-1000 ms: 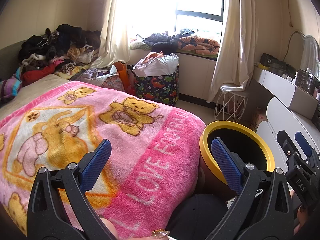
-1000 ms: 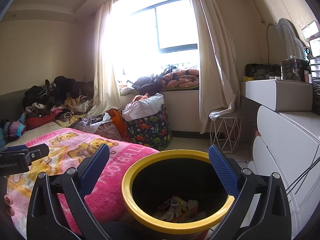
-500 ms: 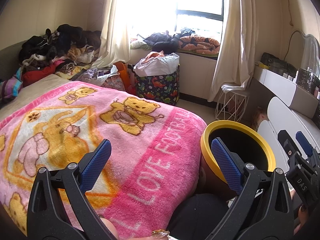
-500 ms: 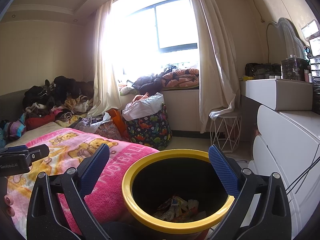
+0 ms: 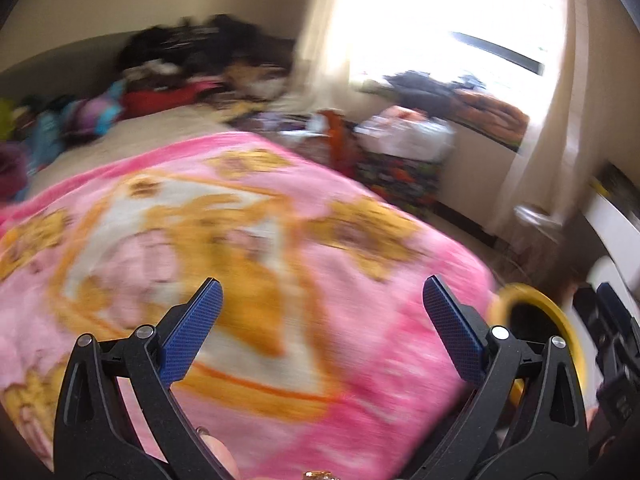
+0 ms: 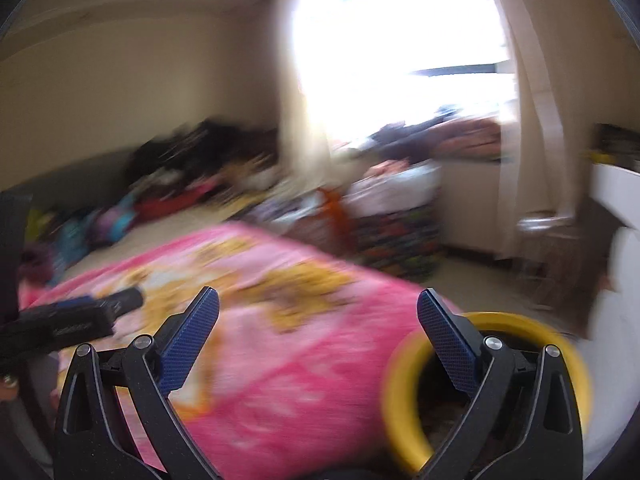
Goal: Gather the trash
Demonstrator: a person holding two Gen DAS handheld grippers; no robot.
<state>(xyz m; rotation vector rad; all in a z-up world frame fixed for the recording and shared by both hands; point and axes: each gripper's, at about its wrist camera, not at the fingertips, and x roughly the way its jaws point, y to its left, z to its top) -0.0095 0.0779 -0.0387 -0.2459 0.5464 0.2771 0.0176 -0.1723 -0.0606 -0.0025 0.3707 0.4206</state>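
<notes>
Both views are motion-blurred. The yellow-rimmed black trash bin point(image 6: 400, 392) stands at the bed's corner, low right in the right wrist view, and at the right edge of the left wrist view point(image 5: 532, 296). My left gripper point(image 5: 322, 300) is open and empty over the pink bear-print blanket point(image 5: 248, 248). My right gripper point(image 6: 318, 308) is open and empty, its right finger over the bin's rim, its left over the blanket point(image 6: 288, 344). The other gripper point(image 6: 76, 316) shows at the left. No trash is discernible on the blanket.
A pile of clothes point(image 5: 192, 68) lies at the head of the bed. A floral basket point(image 6: 400, 240) stands below the bright window. A white dresser point(image 6: 616, 264) is at the right, with a small wire stool point(image 6: 548, 240) by the curtain.
Both grippers have swung left, away from the bin and toward the bed. The bin has shifted to the right in both views. Both stay open and empty.
</notes>
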